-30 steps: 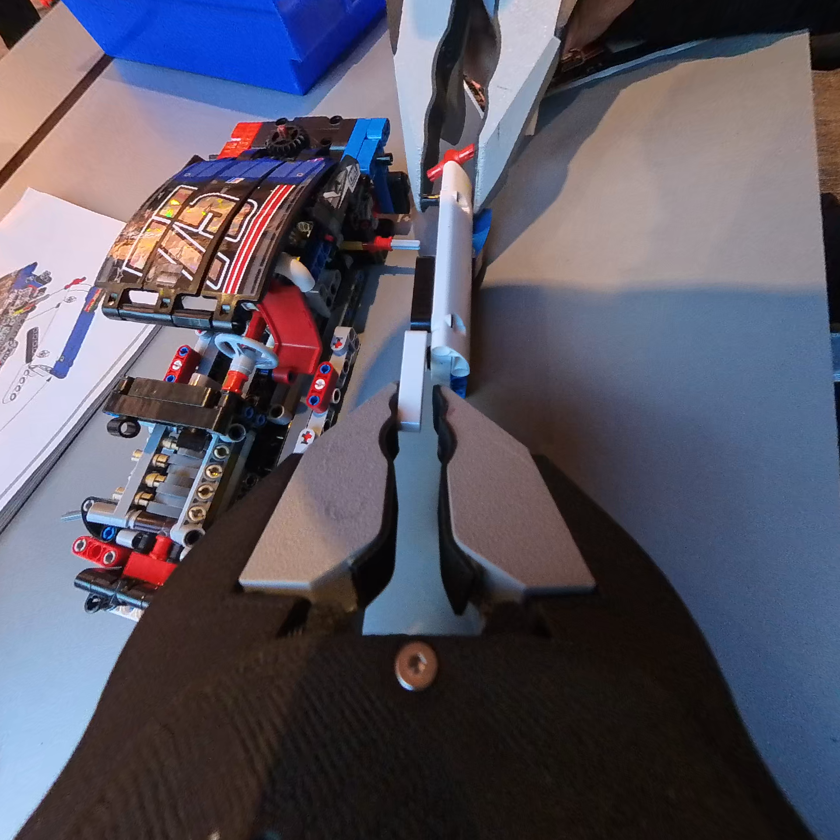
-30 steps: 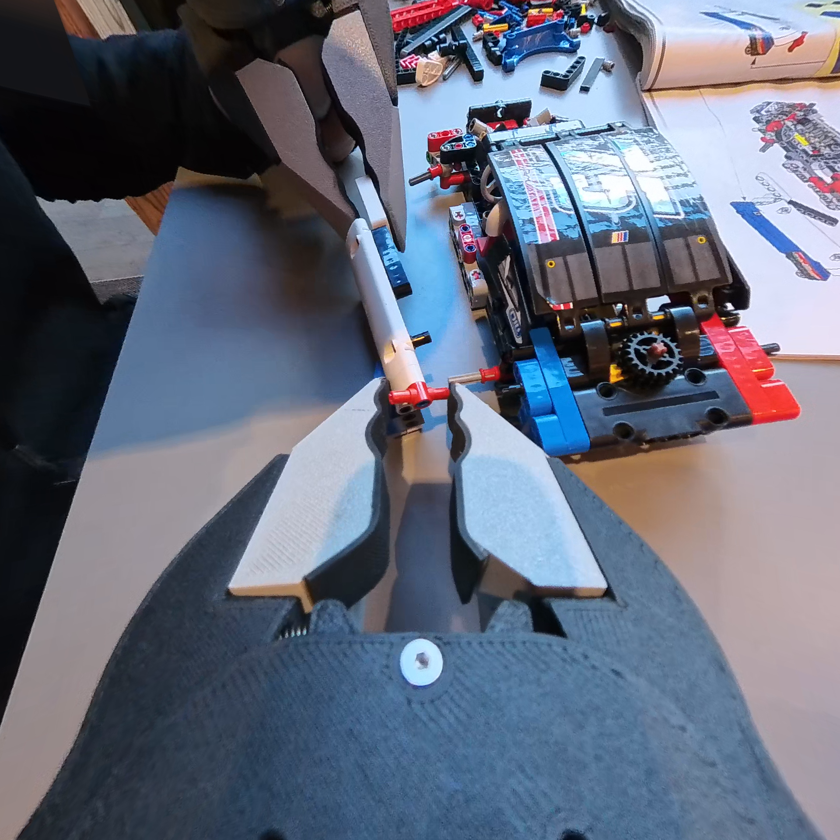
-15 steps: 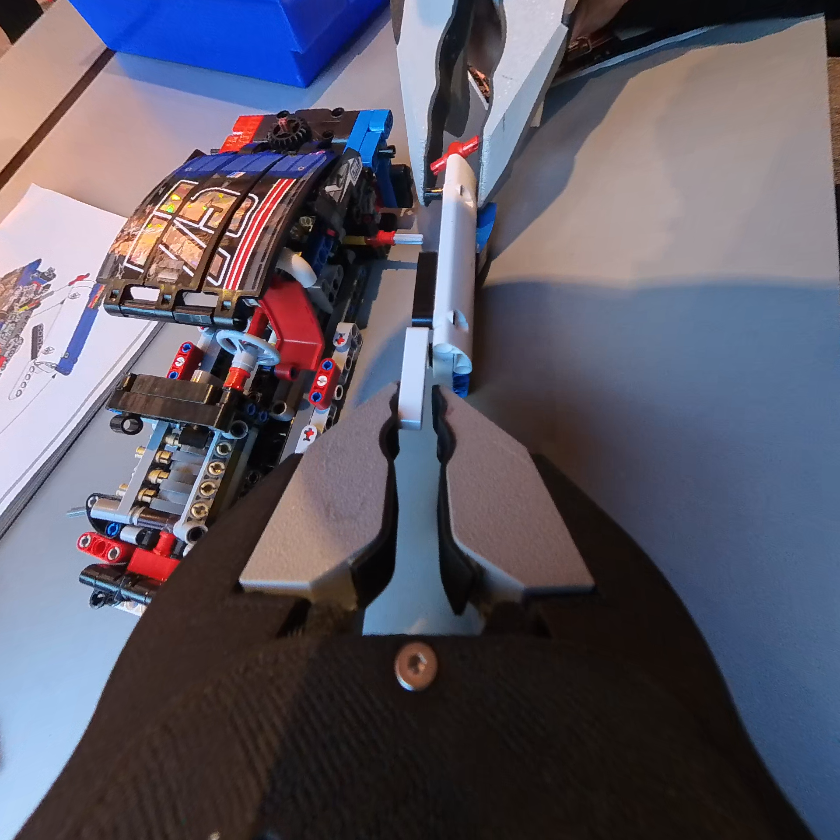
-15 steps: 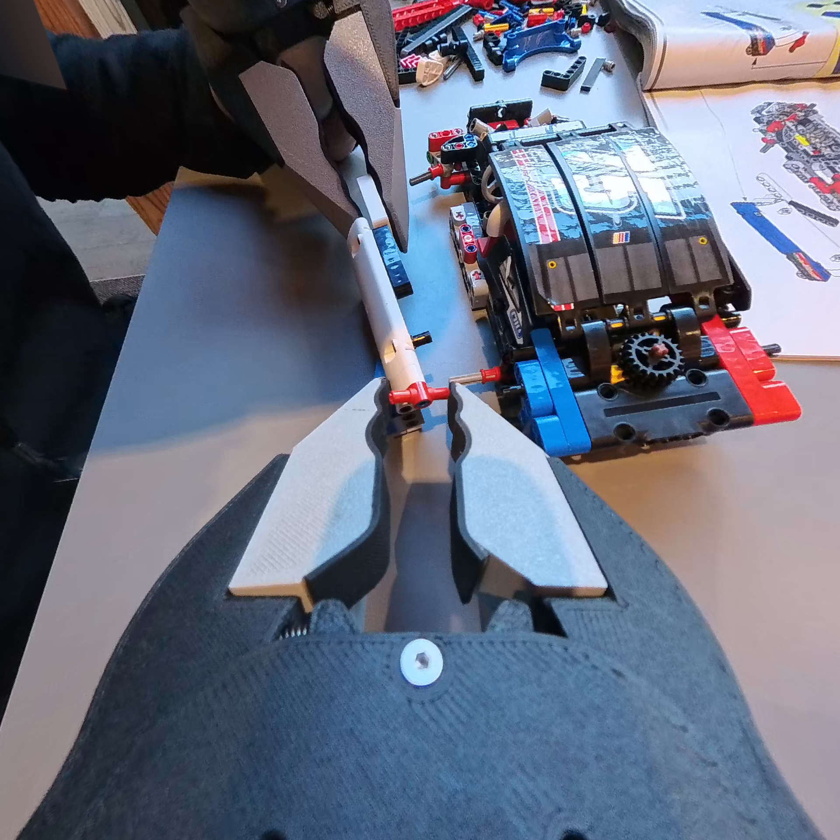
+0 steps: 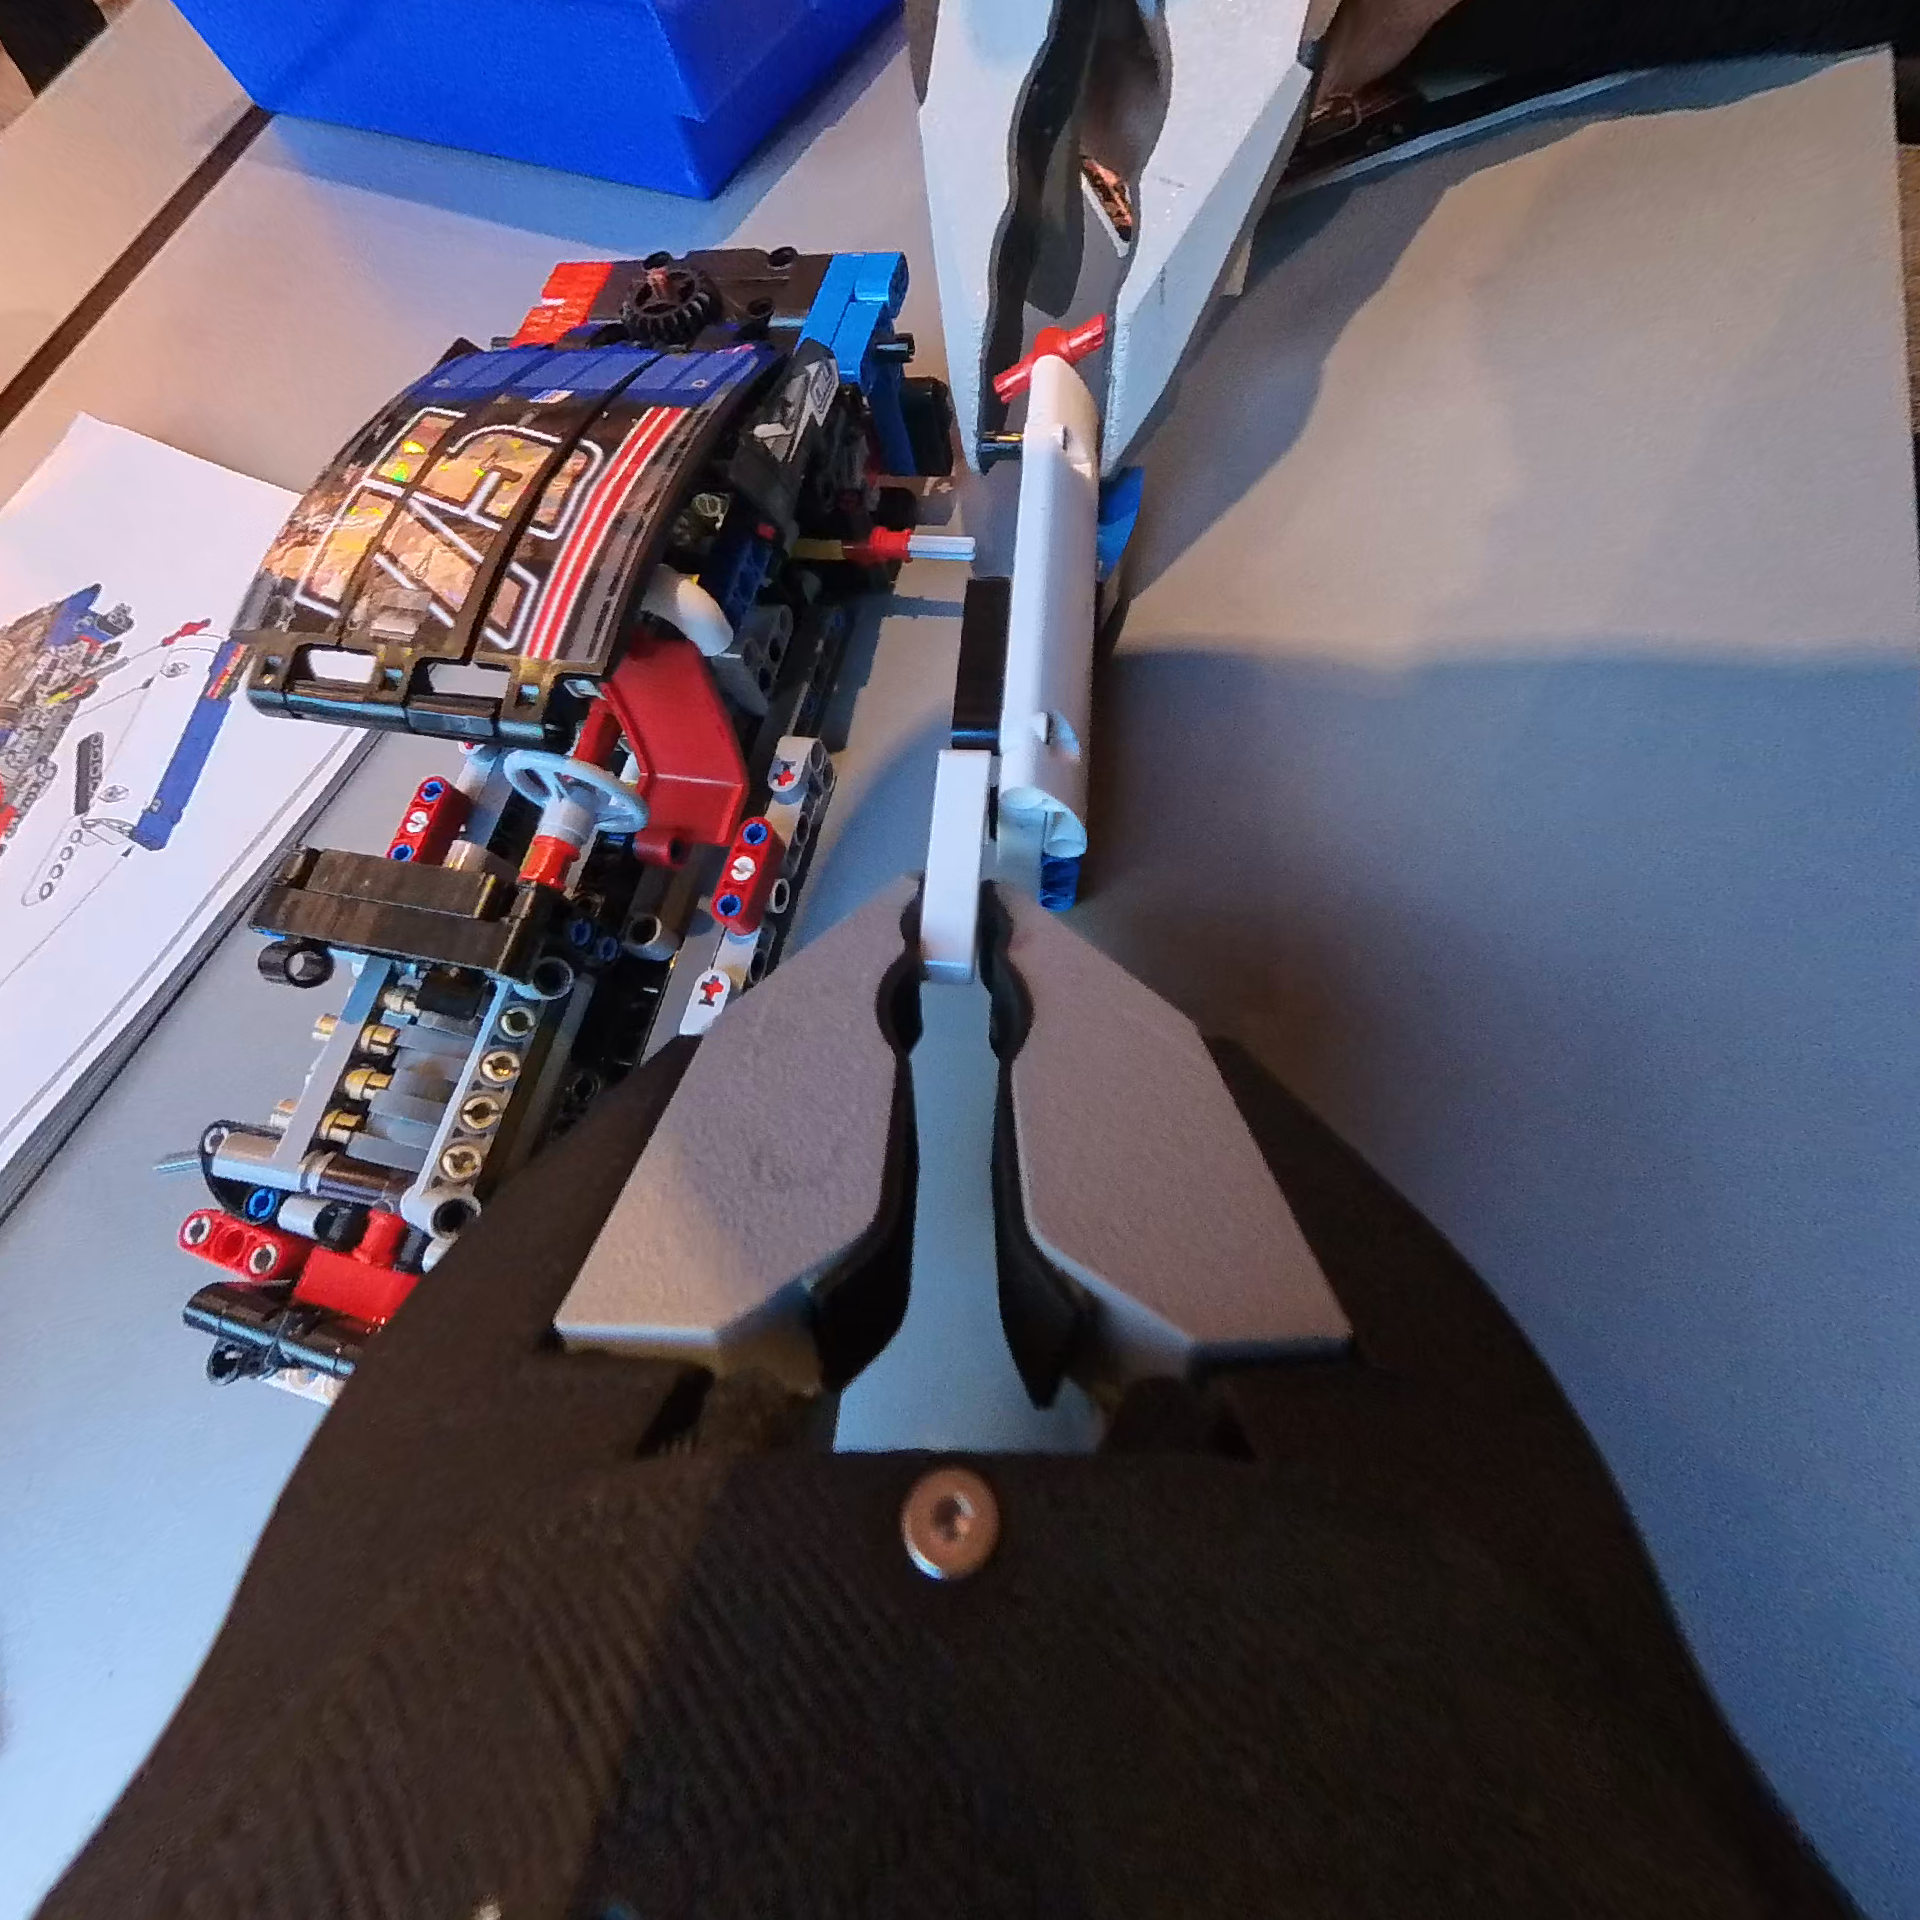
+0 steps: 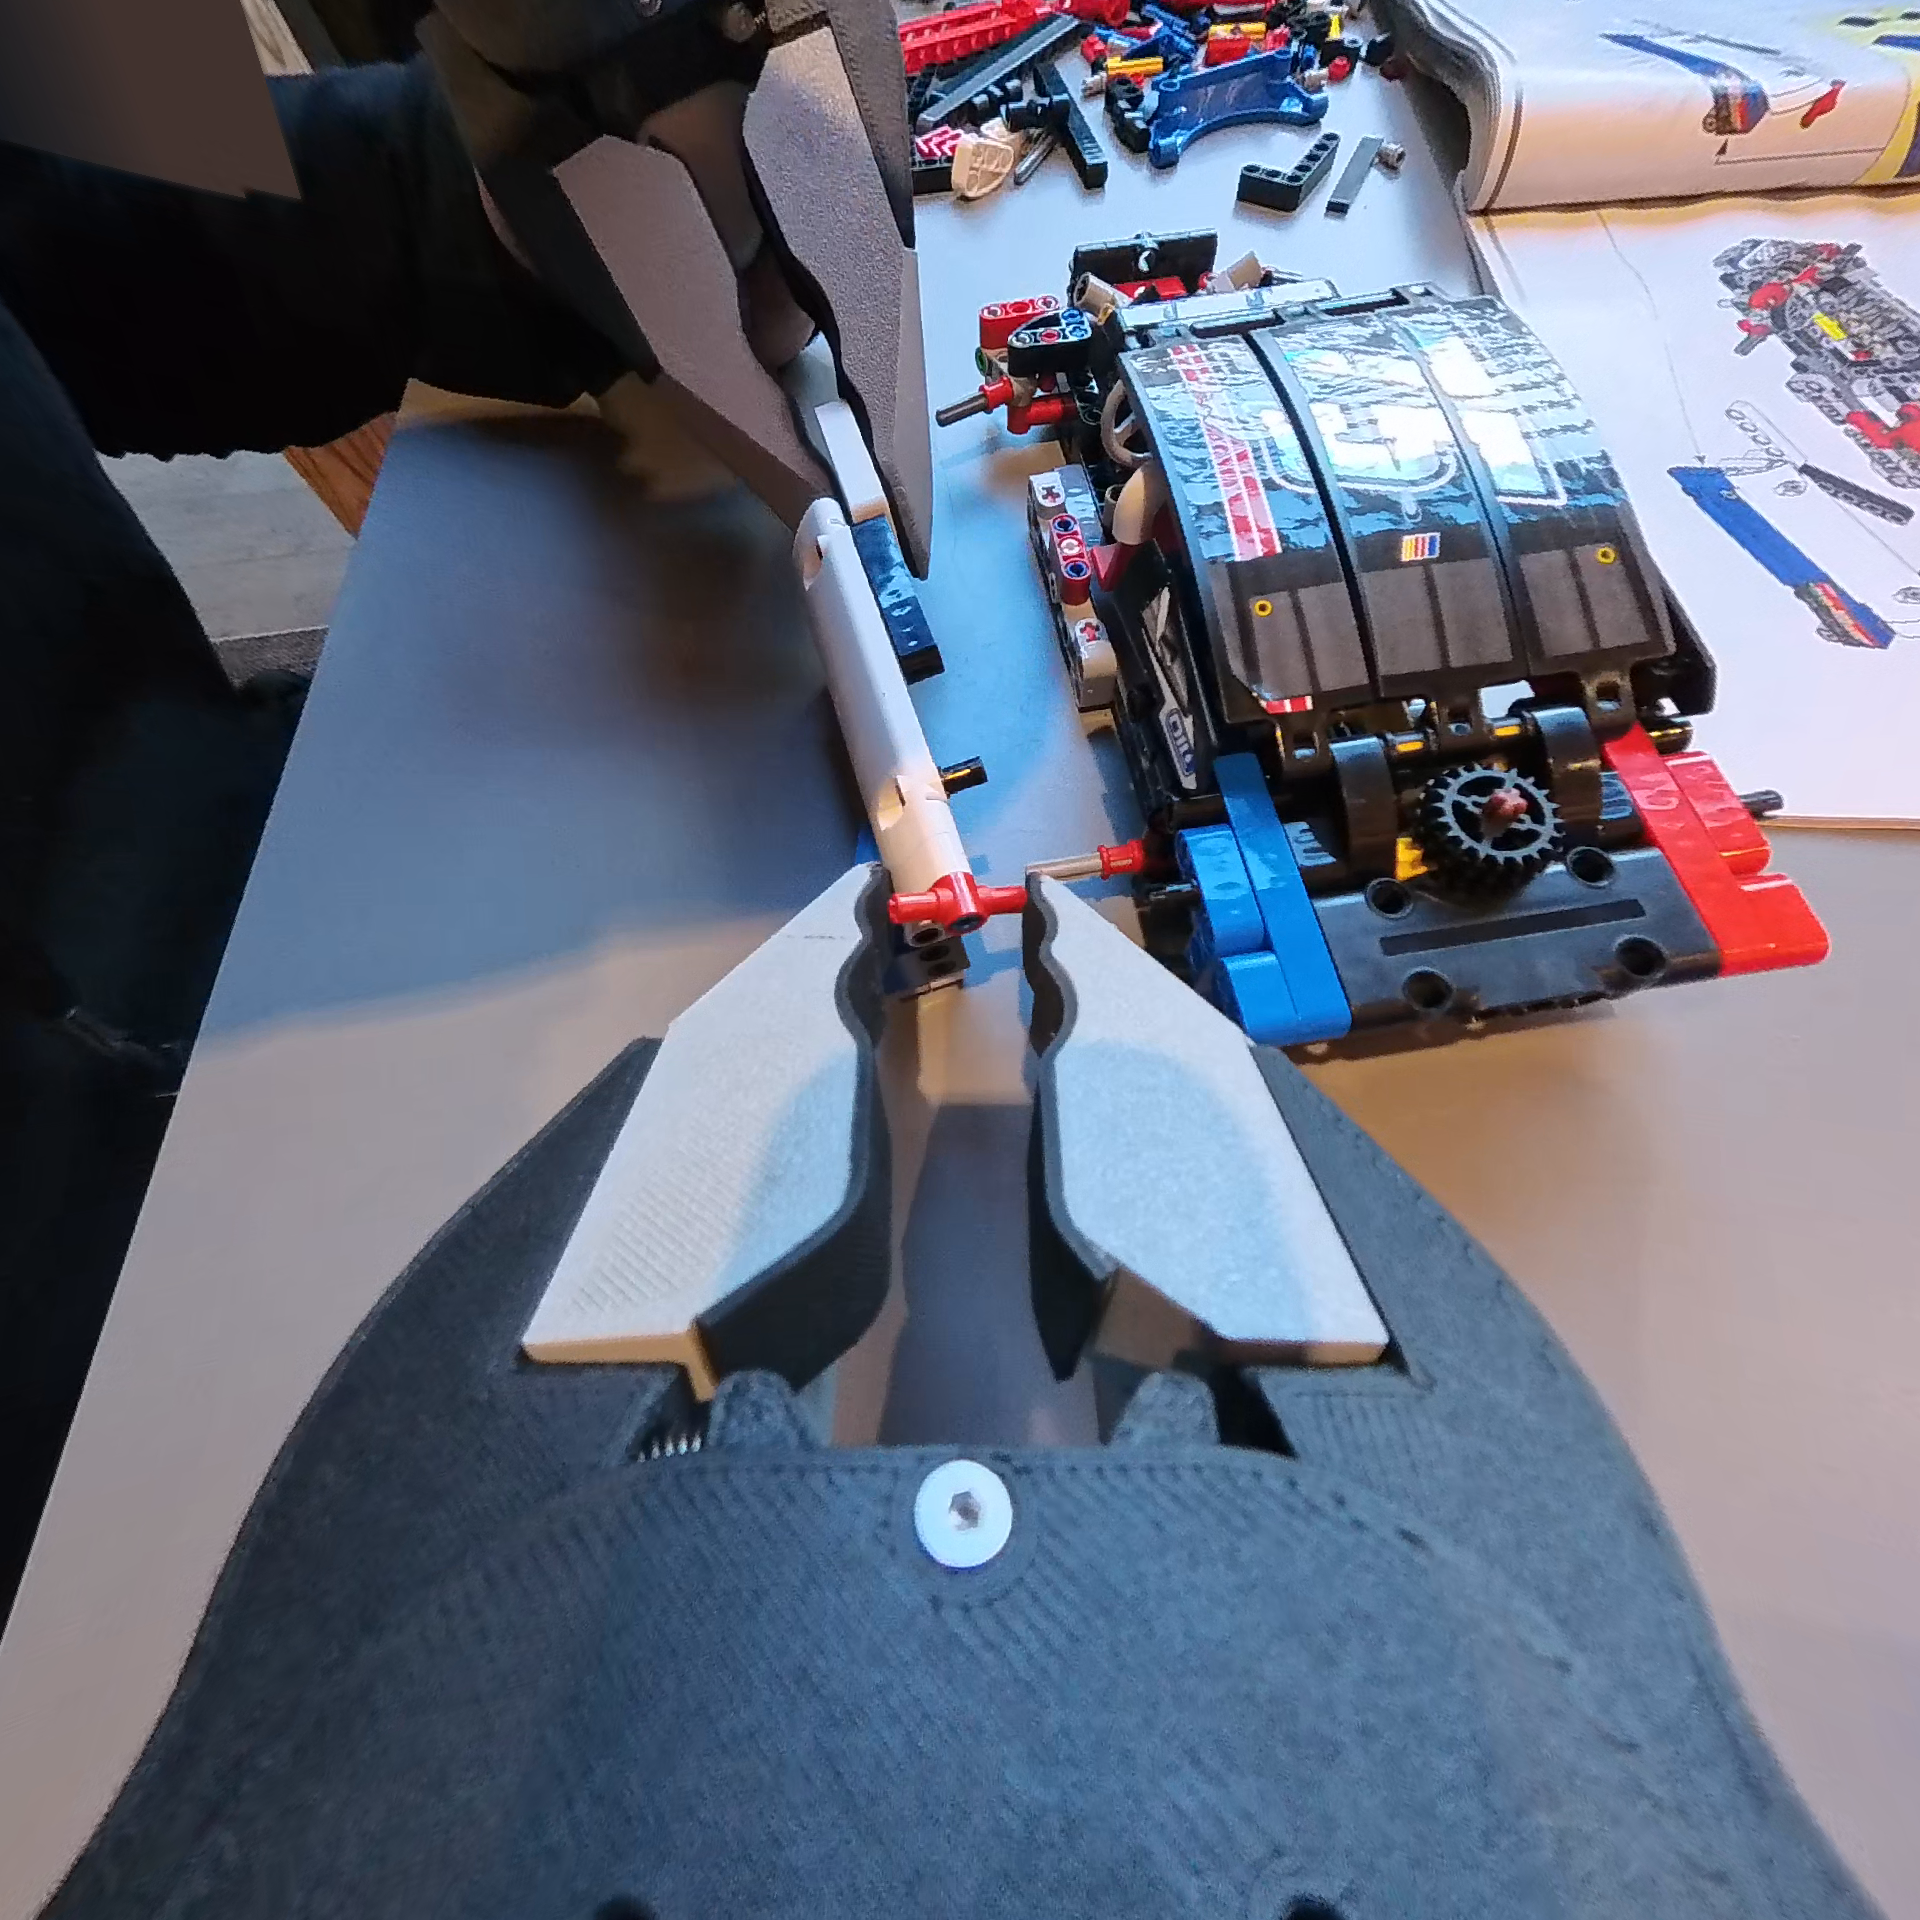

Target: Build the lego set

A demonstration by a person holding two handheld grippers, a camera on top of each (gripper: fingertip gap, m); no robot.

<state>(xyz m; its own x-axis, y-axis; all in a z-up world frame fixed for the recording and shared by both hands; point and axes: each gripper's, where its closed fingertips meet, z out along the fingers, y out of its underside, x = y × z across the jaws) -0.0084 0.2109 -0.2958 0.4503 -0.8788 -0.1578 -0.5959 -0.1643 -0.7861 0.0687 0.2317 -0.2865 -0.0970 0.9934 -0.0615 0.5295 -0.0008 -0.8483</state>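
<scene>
Claws flank white side panel (image 5: pixel 1049 582): left claw (image 5: pixel 954 935) clenching it, right claw (image 6: pixel 956 914) released beside car (image 6: pixel 1403 665).

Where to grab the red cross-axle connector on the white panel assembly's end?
Pinch the red cross-axle connector across its two ends, coming in along the white panel assembly from its free end. The bar lies crosswise there, already between the right gripper fingertips; the left gripper holds the opposite end.

- Grey surface (image 5: pixel 1558 727), partly in shadow, warm light across the near right part in the right wrist view.
- Blue box (image 5: pixel 540 83) at the far left edge, resting on the surface.
- Strip of wooden floor (image 6: pixel 332 468) beyond the surface's left edge.
</scene>
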